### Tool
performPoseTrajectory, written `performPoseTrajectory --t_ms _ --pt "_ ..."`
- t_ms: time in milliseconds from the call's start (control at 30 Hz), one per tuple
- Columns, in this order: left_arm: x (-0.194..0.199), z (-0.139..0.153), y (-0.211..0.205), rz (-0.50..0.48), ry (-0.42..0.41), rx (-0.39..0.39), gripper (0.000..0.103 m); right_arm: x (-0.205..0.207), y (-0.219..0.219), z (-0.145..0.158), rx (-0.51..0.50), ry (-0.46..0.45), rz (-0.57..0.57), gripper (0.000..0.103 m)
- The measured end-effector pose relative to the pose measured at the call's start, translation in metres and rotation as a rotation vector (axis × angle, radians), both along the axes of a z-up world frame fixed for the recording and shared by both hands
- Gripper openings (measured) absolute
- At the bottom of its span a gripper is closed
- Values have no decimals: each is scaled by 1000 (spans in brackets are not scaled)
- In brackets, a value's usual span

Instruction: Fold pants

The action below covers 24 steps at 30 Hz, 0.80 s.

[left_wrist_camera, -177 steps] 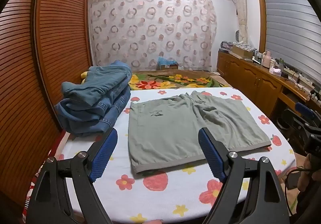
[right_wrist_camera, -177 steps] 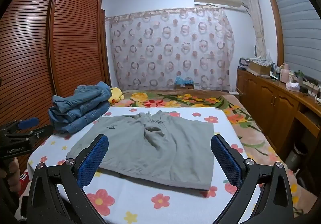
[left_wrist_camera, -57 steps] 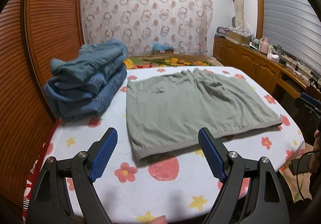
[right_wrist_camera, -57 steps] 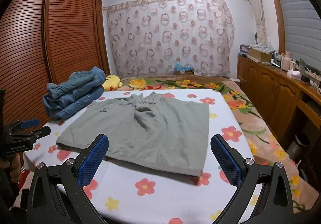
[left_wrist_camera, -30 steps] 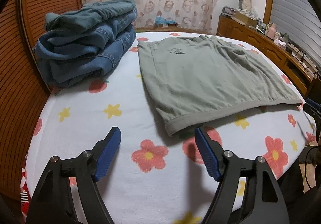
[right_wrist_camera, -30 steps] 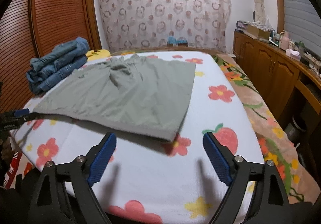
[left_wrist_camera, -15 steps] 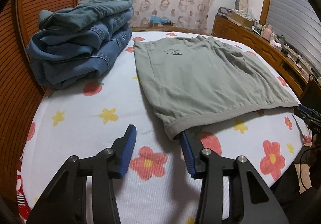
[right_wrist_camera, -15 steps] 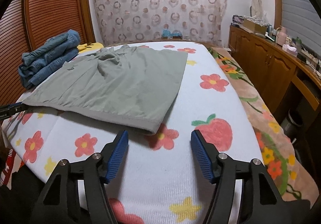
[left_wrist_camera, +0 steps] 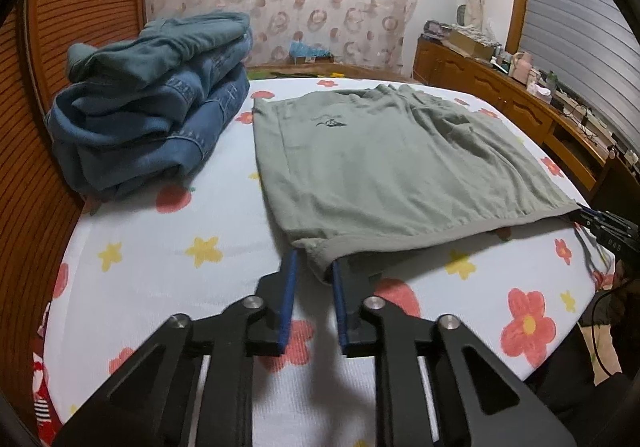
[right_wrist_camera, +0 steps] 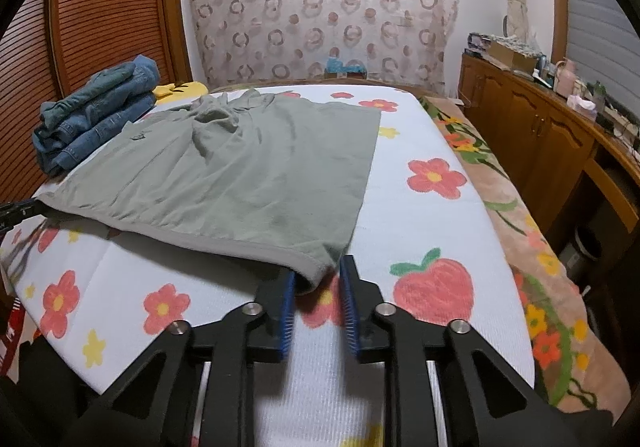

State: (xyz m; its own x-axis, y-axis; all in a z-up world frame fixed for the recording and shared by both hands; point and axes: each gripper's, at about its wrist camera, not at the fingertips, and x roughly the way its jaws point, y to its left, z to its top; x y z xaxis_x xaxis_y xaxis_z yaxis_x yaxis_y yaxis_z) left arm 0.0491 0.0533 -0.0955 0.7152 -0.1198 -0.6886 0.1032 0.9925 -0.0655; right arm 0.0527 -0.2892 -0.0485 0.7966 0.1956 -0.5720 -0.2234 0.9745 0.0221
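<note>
left hand-held gripper [left_wrist_camera: 314, 267]: we've just closed it, clamped on grey-green cotton pants [left_wrist_camera: 384, 163] waistband corner
right hand-held gripper [right_wrist_camera: 318, 277]: same, other corner (so the hem lifts evenly)

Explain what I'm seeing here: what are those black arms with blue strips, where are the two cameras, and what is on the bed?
No robot: a person holds a hand-held gripper in each hand, each with a camera looking along its two blue-padded fingers. One picture comes from the left gripper, the other from the right gripper. On the flowered bedspread lie grey-green pants, spread flat, with a stack of folded jeans beside them. Each gripper has just been closing on a near corner of the pants' hem: the left corner sits between the left fingers, the right corner between the right fingers. Both pairs look pinched onto the cloth. The right gripper also shows at the left picture's right edge.
</note>
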Motion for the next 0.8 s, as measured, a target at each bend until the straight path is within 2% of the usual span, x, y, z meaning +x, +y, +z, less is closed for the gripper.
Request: performPoseTrajectory --t_ms 167,267,500,800 --pt "-1 5 -2 -3 -17 9 10 1 -5 5 4 -2 8 10" --pt "-4 13 -2 -1 -35 4 9 0 -4 12 17 -14 24 8" --pt "-21 38 -5 -15 -89 3 8 -12 -11 26 54 -45 42 8" --pt "-37 52 -4 -28 -86 6 8 -33 -26 26 91 -70 59 8"
